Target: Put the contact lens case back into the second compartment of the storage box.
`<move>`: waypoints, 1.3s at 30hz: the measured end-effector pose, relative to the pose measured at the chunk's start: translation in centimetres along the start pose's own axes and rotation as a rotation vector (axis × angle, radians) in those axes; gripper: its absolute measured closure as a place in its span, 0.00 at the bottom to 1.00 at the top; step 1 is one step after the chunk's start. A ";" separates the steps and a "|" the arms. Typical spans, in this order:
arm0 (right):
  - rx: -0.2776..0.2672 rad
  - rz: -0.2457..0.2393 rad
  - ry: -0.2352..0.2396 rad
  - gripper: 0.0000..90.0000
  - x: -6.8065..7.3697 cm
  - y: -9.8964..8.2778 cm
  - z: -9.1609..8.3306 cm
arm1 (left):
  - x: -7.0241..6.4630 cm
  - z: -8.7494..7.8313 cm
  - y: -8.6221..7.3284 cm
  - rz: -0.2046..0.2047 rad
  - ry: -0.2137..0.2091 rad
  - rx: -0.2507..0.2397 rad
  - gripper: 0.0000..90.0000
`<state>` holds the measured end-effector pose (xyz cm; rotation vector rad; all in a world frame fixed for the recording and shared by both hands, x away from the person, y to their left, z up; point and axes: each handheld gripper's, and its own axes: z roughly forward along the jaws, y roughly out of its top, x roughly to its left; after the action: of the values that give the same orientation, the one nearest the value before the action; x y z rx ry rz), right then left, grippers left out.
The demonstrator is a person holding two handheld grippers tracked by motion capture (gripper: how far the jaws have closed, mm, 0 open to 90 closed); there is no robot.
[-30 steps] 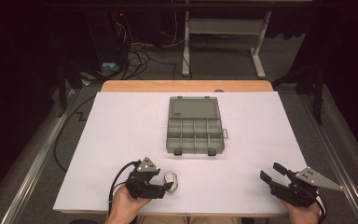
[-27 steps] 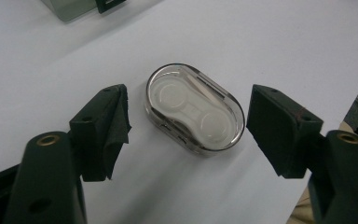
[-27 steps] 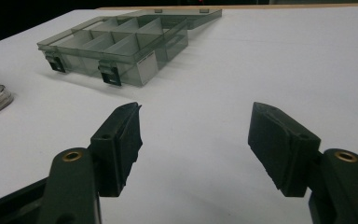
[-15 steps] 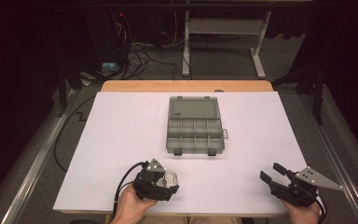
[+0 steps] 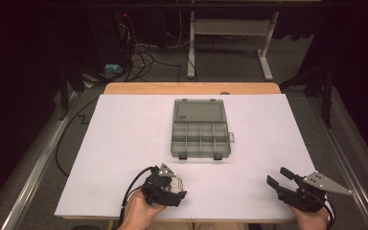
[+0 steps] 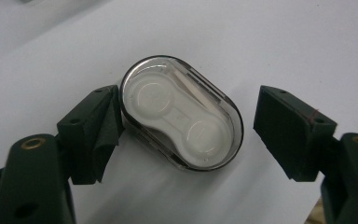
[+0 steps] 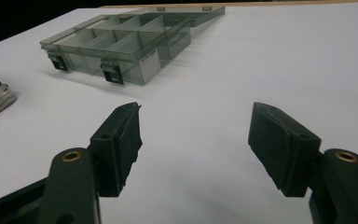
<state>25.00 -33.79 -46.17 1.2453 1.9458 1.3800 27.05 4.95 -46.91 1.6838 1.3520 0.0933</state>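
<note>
The left tool (image 6: pixel 186 126) stands wide over a small oval case (image 6: pixel 182 113) of clear plastic with a white insert showing 2 round wells. In the left gripper view the case lies flat on the white desk (image 6: pixel 284 42) between the 2 black jaws; the jaw at the left of that view touches its rim, and the other jaw stands apart from it, with bare desk showing in the gap. The case sits askew to the jaws, one end up and to the left in that view, the other down and to the right.

In the high view the left tool (image 5: pixel 171 188) is near the front edge of the desk (image 5: pixel 124 134), left of centre, with the case (image 5: pixel 176 181) under its tip and a hand (image 5: pixel 141 213) behind it.

The right tool (image 5: pixel 280 178) is held near the front right corner of the desk, well apart from the case, its jaws wide with nothing between them. In the right gripper view these jaws (image 7: pixel 196 140) hang over bare desk.

A grey compartment box (image 5: pixel 200 128) lies at the middle of the desk with its lid laid open on the far side and 2 dark latches at its near edge.
</note>
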 end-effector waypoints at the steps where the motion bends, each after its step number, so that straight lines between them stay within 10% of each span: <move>1: -0.001 0.002 0.001 0.38 0.0 0.0 0.0 | 0.0 0.1 0.0 -0.002 0.003 0.000 0.27; 39: -0.002 0.004 0.006 0.38 -0.1 0.0 -0.1 | 0.3 0.2 0.5 0.005 0.036 0.009 0.51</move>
<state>24.98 -33.90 -46.18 1.2459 1.9468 1.3883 27.65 5.10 -46.84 1.7003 1.3763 0.1213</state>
